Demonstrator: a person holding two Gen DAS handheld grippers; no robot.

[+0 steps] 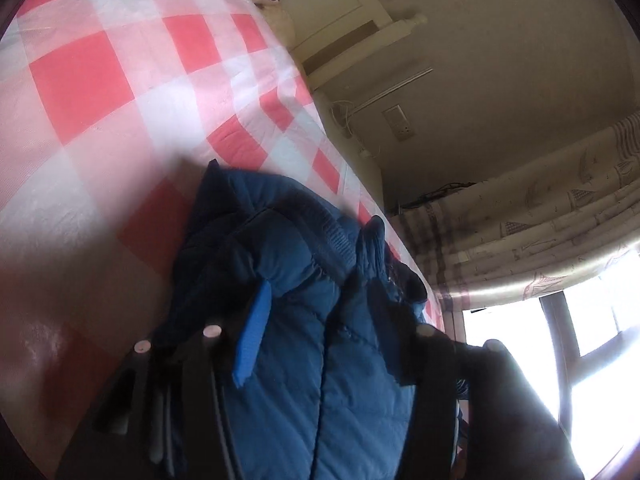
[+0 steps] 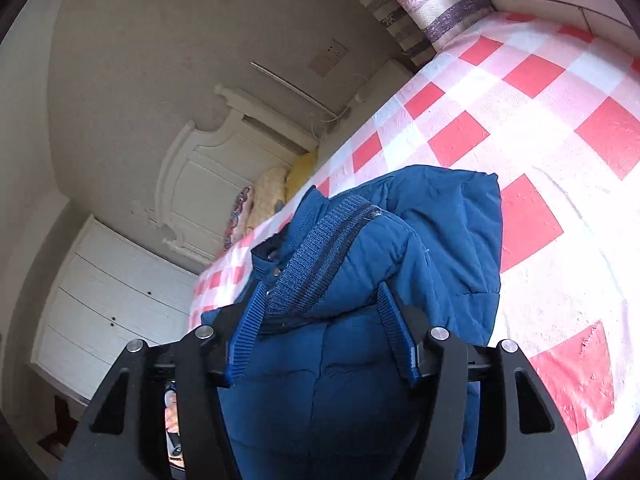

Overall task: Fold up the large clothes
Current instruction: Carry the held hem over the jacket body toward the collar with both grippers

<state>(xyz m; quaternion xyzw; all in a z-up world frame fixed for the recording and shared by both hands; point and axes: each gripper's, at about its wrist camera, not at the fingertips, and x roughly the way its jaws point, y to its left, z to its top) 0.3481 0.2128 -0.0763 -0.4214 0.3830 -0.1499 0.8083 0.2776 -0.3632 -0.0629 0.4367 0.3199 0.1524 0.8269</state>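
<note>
Bed w/ red, pink and white checked sheet: fills most of both views, runs alongside a beige wall.

Cream carved headboard stands at the bed's end, patterned pillows against it. White drawer unit beside the headboard, right wrist view only. Pale patterned curtain and a bright window sit at the opposite end, left wrist view.

Task item: blue quilted padded jacket w/ ribbed knit cuff. It lies bunched on the bed sheet, near the camera in both views, part of it doubled over itself.

Right tongs: jaws apart, jacket bulk between the two blue ribbed pads. Pads sit against the fabric at either side; no visible pinch, so read as open.

Left tongs: one blue pad seen beside the jacket; other finger dark and blurred. Jaws apart, jacket between them, no clamp seen.
</note>
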